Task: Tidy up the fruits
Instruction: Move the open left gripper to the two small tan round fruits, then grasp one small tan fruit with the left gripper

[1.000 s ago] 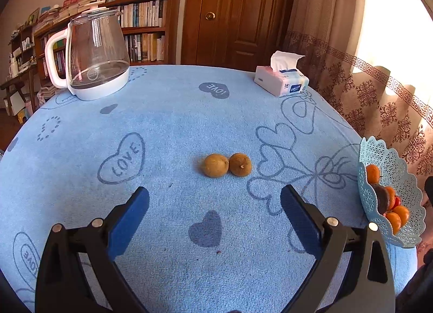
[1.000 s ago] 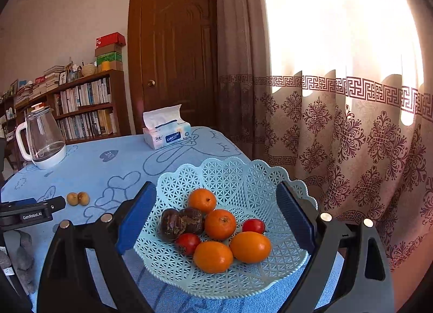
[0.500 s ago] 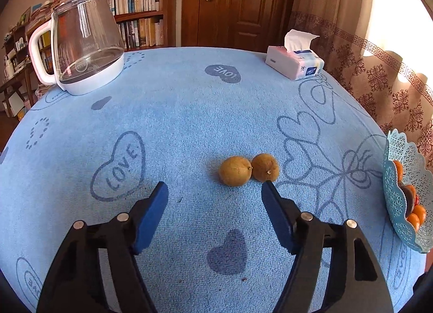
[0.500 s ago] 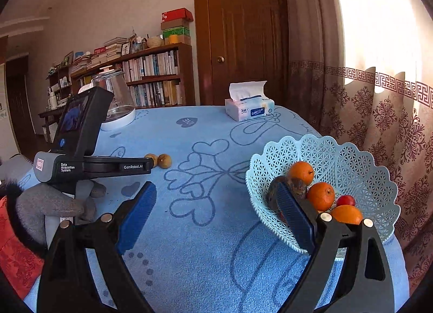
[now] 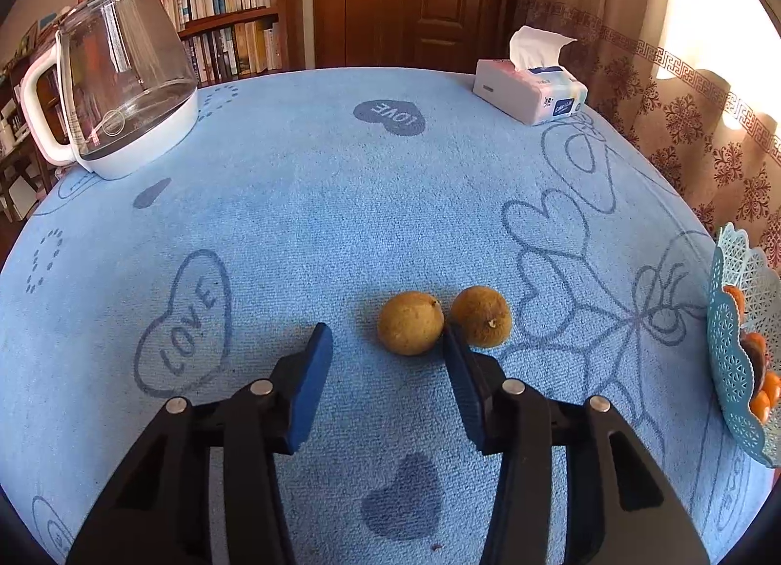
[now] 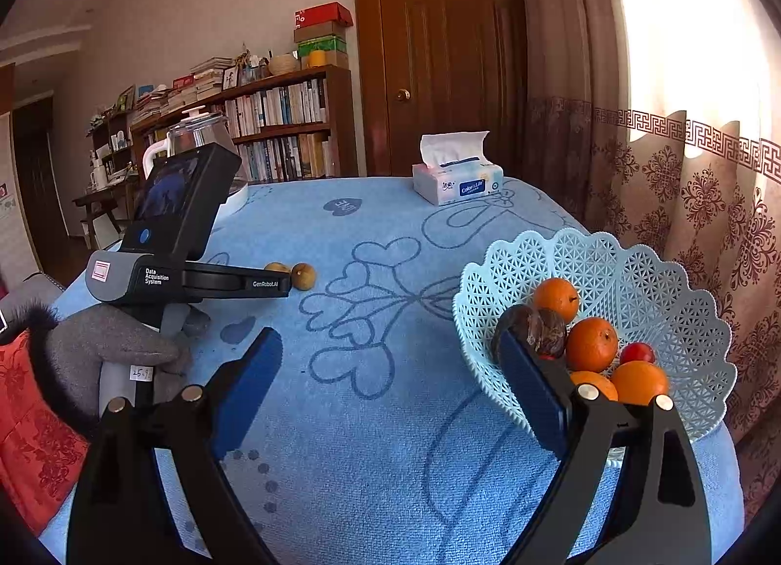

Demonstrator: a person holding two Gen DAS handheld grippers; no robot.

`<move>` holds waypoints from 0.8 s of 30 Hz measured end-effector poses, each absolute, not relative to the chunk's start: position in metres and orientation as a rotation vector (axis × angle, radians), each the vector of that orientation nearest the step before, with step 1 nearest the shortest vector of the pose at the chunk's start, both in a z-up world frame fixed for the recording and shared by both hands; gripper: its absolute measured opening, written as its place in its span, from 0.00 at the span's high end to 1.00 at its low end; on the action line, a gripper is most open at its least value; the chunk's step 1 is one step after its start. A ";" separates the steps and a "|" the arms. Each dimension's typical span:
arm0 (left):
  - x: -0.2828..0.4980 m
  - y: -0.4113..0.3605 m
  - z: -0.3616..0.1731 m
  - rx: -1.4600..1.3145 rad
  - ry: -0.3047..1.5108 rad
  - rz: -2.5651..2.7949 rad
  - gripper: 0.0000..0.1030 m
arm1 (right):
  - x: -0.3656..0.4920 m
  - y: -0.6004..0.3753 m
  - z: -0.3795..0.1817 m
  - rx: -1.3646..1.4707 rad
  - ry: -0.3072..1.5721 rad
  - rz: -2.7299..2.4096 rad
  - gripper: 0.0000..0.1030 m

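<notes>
Jaws of left gripper (image 5: 385,340) have just been narrowing, half-open, nothing clamped; left brown fruit (image 5: 410,322) sits just ahead, touching its twin (image 5: 481,316). Advise advancing further, keeping the right pad between them.

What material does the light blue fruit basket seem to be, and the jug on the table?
Fruit basket: probably moulded plastic, matt, with a regular lattice of holes and a scalloped rim. Jug: clear glass or clear plastic body, see-through and glossy, on a white, likely plastic, base and handle.
</notes>
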State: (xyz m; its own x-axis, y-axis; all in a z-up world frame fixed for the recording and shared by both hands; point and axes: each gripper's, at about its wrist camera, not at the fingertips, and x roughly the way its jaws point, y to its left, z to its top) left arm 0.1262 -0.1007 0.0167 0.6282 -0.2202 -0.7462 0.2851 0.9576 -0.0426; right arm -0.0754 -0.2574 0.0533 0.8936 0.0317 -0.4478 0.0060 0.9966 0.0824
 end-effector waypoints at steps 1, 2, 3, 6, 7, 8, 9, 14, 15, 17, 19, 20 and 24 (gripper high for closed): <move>0.126 -0.102 0.017 0.084 0.841 -0.295 0.60 | -0.075 -0.257 0.053 0.083 0.466 0.013 0.11; 0.126 -0.102 0.017 0.085 0.840 -0.301 0.62 | -0.075 -0.257 0.053 0.083 0.466 0.013 0.11; 0.125 -0.103 0.017 0.085 0.837 -0.310 0.66 | -0.075 -0.257 0.053 0.084 0.466 0.013 0.11; 0.124 -0.104 0.017 0.080 0.831 -0.336 0.73 | -0.075 -0.257 0.051 0.085 0.471 0.014 0.11; 0.124 -0.103 0.018 0.072 0.831 -0.342 0.73 | -0.075 -0.257 0.051 0.086 0.473 0.014 0.11; 0.124 -0.102 0.018 0.060 0.831 -0.350 0.73 | -0.075 -0.257 0.050 0.087 0.474 0.014 0.11; 0.124 -0.100 0.018 0.046 0.830 -0.358 0.74 | -0.074 -0.258 0.050 0.088 0.475 0.013 0.11; 0.119 -0.091 0.023 0.006 0.803 -0.356 0.74 | -0.071 -0.262 0.047 0.107 0.489 0.017 0.11; 0.116 -0.089 0.025 0.002 0.795 -0.350 0.74 | -0.070 -0.264 0.046 0.117 0.494 0.017 0.11; 0.111 -0.086 0.028 -0.003 0.778 -0.337 0.74 | -0.069 -0.267 0.045 0.136 0.502 0.014 0.11; 0.105 -0.080 0.031 -0.005 0.758 -0.316 0.73 | -0.069 -0.269 0.045 0.143 0.505 0.011 0.11; 0.102 -0.077 0.033 -0.003 0.748 -0.300 0.73 | -0.069 -0.269 0.045 0.141 0.505 0.011 0.11; 0.089 -0.060 0.037 -0.004 0.716 -0.247 0.73 | -0.068 -0.265 0.044 0.123 0.513 0.011 0.11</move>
